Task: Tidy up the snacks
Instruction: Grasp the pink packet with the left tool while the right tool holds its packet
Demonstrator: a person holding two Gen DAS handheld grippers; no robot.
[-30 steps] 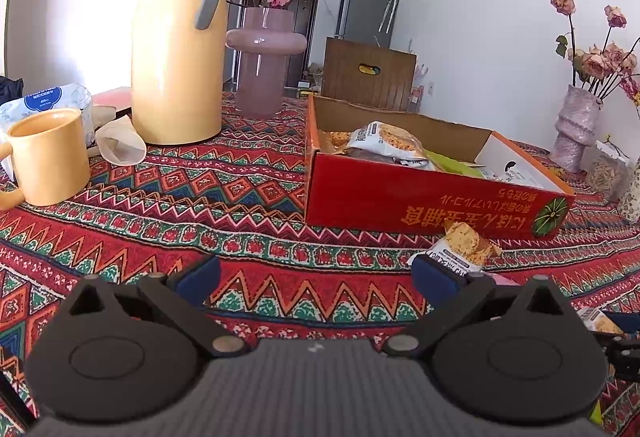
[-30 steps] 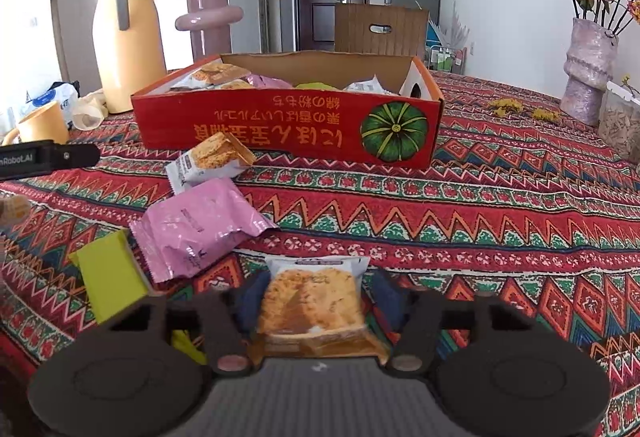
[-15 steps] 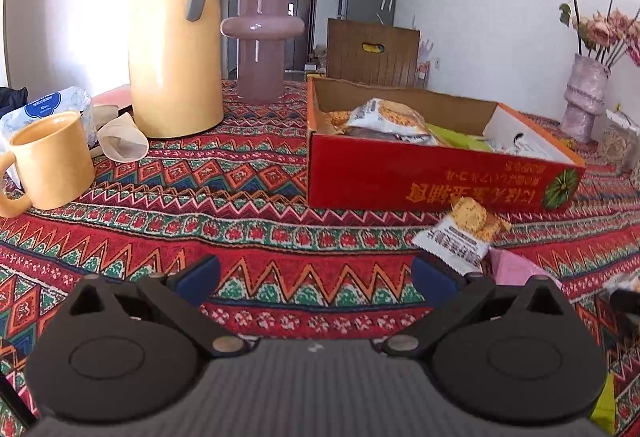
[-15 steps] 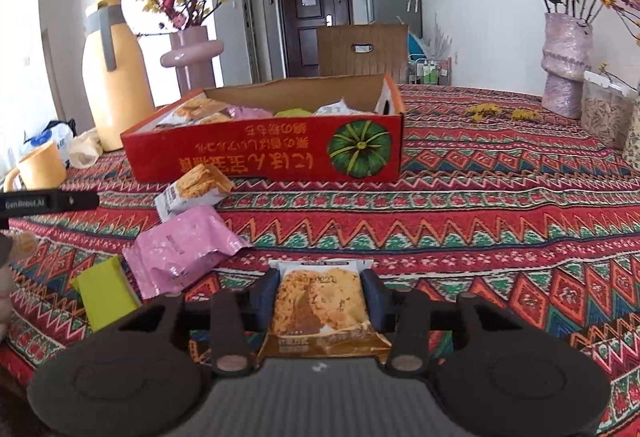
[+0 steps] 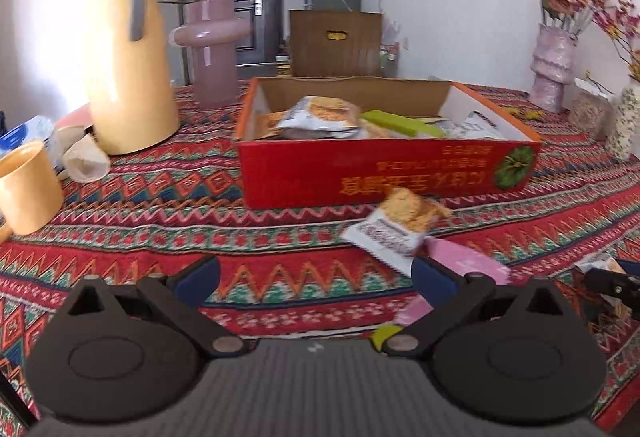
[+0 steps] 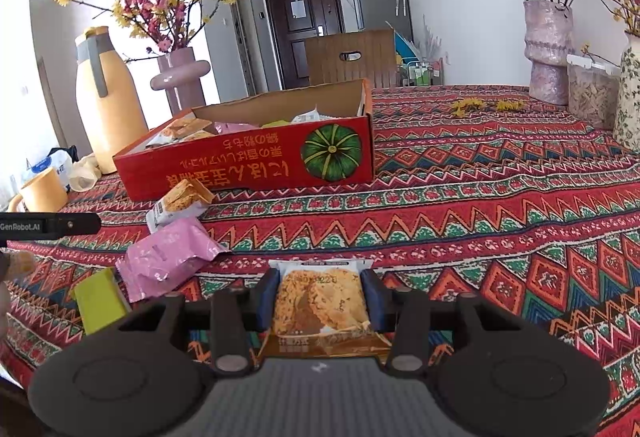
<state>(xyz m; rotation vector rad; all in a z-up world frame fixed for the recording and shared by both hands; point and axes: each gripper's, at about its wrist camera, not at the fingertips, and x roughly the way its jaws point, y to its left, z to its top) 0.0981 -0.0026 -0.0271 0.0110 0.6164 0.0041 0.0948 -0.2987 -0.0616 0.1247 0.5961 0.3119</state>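
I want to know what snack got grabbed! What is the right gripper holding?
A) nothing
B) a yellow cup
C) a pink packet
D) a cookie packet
D: the right gripper has both pads pressed against the sides of a cookie packet, while the pink packet lies on the cloth to its left.

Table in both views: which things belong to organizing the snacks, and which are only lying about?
For the job:
- red box
- cracker packet in right gripper
- cracker packet by box
- pink packet
- green packet

Lying about:
- yellow jug
- mug
- pink vase
- grey vase
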